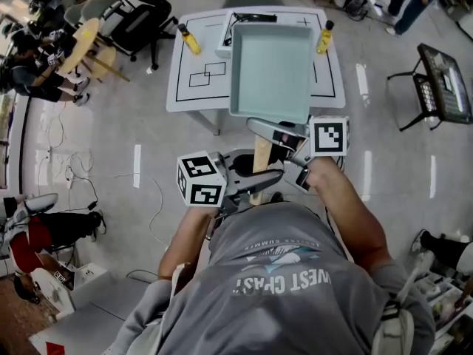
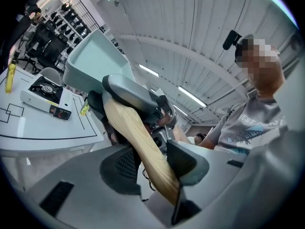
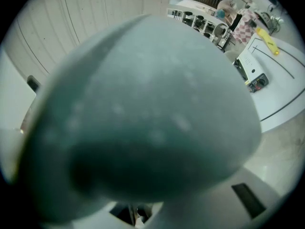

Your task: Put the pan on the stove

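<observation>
Wooden handle (image 2: 143, 147) of the teal pan (image 1: 270, 69), held up before the desk (image 1: 194, 95), sits clamped in our left hand-held gripper (image 2: 152, 163) and our right hand-held gripper (image 1: 277, 133), whose own view the blurred pan fills; we see the stove (image 1: 225, 43) mostly hidden behind it.

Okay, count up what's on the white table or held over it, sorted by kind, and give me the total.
yellow bottles: 2
portable stove: 1
pan: 1
Total: 4
</observation>
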Action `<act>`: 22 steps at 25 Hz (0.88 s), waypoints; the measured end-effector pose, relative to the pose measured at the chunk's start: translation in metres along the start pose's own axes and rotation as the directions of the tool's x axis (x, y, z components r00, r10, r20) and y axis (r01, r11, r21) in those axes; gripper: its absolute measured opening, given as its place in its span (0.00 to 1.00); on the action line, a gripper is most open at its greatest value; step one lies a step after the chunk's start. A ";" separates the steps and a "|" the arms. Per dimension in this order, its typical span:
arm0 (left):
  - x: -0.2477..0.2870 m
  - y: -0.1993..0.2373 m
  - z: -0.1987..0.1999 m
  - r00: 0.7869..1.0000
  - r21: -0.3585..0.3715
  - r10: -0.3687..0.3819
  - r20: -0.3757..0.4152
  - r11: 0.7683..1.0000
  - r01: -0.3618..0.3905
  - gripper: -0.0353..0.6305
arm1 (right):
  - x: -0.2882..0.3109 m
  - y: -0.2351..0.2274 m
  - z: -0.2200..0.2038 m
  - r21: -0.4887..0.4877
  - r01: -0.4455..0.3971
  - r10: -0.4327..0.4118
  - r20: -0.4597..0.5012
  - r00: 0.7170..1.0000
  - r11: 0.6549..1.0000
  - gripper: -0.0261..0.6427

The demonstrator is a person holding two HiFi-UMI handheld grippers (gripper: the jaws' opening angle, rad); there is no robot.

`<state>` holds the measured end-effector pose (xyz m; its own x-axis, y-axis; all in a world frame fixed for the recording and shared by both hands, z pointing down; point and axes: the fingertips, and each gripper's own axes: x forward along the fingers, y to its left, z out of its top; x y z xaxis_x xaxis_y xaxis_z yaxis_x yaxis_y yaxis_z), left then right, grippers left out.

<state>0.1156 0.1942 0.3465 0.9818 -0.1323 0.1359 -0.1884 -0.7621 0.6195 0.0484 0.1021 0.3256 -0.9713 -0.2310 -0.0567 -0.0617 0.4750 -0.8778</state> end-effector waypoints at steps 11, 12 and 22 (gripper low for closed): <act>-0.009 0.031 0.035 0.991 0.019 -0.108 -0.082 0.994 0.110 0.29 | 0.012 -0.019 0.049 -0.006 0.082 -0.081 0.118 0.990 0.997 0.25; -0.011 0.034 0.038 0.990 0.018 -0.113 -0.086 0.993 0.115 0.29 | 0.014 -0.021 0.052 0.003 0.089 -0.088 0.126 0.988 0.996 0.25; -0.037 0.079 0.066 0.978 0.002 -0.165 -0.129 0.986 0.167 0.29 | 0.052 -0.047 0.088 0.024 0.118 -0.121 0.184 0.975 0.993 0.25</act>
<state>0.0657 0.0975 0.3391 0.9885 0.0780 0.1299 -0.0219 -0.7747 0.6320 0.0212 -0.0073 0.3222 -0.8977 -0.4391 -0.0370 -0.1706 0.4237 -0.8896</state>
